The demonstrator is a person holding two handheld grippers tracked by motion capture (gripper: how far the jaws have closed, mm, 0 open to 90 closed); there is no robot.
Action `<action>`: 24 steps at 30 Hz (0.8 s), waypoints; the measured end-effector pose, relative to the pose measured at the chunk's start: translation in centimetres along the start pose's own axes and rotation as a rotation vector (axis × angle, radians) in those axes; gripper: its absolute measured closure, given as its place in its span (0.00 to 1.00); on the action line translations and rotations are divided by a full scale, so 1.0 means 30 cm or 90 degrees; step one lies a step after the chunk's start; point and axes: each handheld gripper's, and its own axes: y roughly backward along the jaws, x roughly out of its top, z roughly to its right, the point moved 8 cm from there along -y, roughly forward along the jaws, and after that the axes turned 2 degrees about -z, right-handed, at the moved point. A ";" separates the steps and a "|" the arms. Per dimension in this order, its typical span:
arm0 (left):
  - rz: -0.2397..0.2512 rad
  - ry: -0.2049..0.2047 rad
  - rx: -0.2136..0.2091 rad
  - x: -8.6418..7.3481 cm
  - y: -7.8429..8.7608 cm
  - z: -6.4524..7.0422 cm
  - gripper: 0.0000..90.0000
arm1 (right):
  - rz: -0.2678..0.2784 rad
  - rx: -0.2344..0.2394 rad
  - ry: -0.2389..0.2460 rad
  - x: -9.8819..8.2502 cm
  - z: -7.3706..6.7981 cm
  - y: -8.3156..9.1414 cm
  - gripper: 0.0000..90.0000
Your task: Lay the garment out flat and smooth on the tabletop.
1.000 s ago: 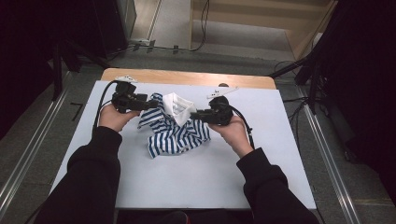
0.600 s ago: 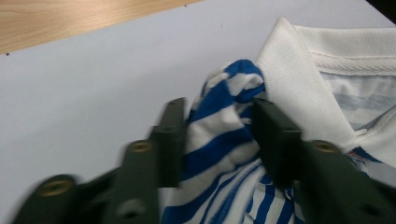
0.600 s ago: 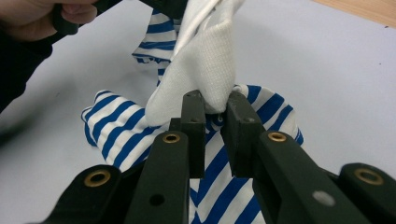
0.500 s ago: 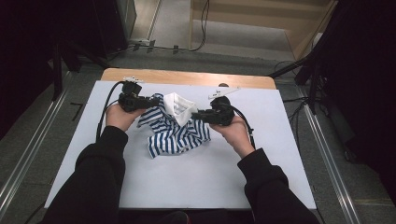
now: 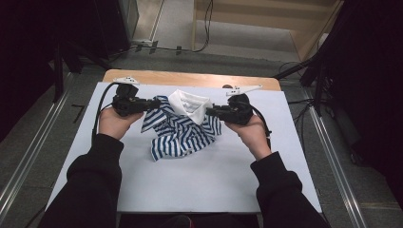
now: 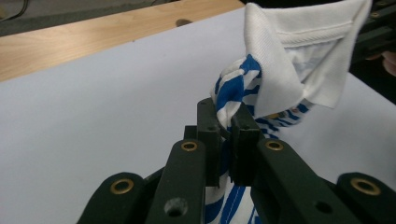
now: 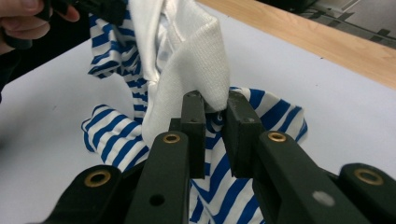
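Both grippers are clenched on the striped shirt [image 5: 183, 130], which hangs between them just above the table [image 5: 214, 185]. The left gripper [image 6: 225, 125], whose jaws have just been closing, pinches only a thin fold; the right gripper [image 7: 215, 108] bites beside the white collar [image 7: 187, 60]. Pulling apart could slip that fold free.

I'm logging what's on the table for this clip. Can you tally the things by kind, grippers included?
Striped polo shirt, blue and white with white collar: 1
Handheld grippers: 2, left gripper and right gripper, each clamped on the shirt
White table: 1
Total: 4
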 end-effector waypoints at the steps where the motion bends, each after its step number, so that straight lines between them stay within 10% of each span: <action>1: 0.005 -0.002 -0.004 0.001 0.008 0.014 0.95 | 0.004 -0.003 -0.001 0.003 -0.001 0.011 0.86; 24: 0.027 -0.077 -0.092 0.008 0.241 0.334 0.95 | 0.062 -0.018 0.057 0.017 -0.153 0.296 0.86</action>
